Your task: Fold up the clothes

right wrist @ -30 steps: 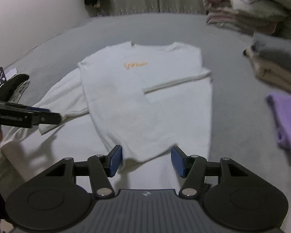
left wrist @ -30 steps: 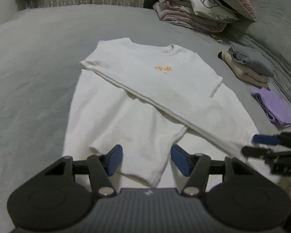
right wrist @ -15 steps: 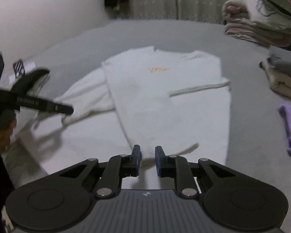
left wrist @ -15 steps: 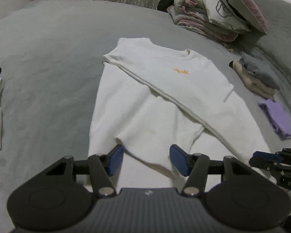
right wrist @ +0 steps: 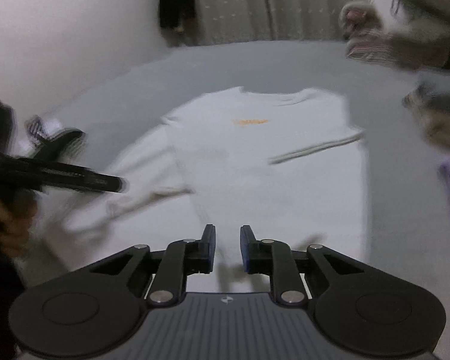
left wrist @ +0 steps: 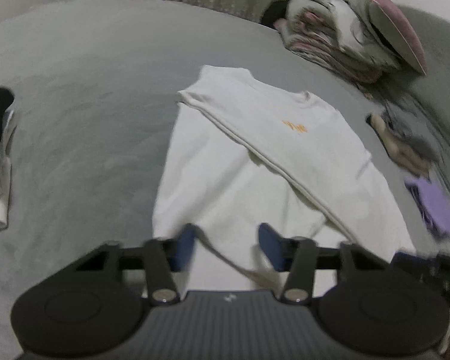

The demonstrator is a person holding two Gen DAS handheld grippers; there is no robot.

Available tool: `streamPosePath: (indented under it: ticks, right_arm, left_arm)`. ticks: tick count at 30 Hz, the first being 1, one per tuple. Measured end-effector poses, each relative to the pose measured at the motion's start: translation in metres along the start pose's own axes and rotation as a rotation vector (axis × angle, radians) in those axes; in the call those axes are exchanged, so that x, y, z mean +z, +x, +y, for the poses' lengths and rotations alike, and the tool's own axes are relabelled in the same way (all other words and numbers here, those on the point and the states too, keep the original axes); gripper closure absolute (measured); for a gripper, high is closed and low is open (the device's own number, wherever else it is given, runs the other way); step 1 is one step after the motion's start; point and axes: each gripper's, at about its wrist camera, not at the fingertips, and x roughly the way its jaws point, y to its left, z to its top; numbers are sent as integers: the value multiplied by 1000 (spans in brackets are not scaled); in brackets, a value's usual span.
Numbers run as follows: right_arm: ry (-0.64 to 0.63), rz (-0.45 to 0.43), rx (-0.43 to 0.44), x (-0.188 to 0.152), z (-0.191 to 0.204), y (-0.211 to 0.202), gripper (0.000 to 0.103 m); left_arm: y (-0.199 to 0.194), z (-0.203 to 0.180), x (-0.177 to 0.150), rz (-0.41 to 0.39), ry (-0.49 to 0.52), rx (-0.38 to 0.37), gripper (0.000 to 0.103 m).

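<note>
White shirt [left wrist: 255, 162] flat on grey bed [left wrist: 84, 114], one sleeve folded across. Left gripper [left wrist: 229, 247]: fingers just been closing, apart in blurred frame, hem between. Right gripper [right wrist: 227, 249]: narrow gap, hem between, grip unclear. Folded clothes [left wrist: 405, 141] at right.

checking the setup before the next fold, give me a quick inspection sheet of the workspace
surface: grey bed cover, smooth
job's things: white shirt lying flat, one sleeve folded across
clutter: folded clothes, purple garment, bedding pile
grippers: left gripper has just been closing, hem between its jaws, pads not seen pressing; right gripper has just narrowed at the hem, then opened slightly, grip unclear
cables: nothing seen
surroundings: curtain, pale wall
</note>
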Motion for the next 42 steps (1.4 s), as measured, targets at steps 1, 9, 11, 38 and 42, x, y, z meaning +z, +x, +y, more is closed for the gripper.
streamPosePath:
  ticks: [1, 9, 11, 38, 42]
  right_arm:
    - [48, 5, 48, 1, 1, 6, 81]
    - [197, 59, 188, 10, 38, 62, 81]
    - [242, 69, 207, 12, 41, 72, 81]
    - [167, 77, 200, 3, 54, 63, 92]
    - [48, 31, 37, 6, 50, 48, 87]
  left_arm:
    - [2, 2, 1, 4, -12, 0, 84]
    - [7, 12, 2, 9, -54, -3, 97]
    - [6, 12, 2, -1, -48, -2, 97]
    - [-19, 23, -3, -19, 12, 37, 95]
    - [-22, 28, -9, -3, 14, 32, 94]
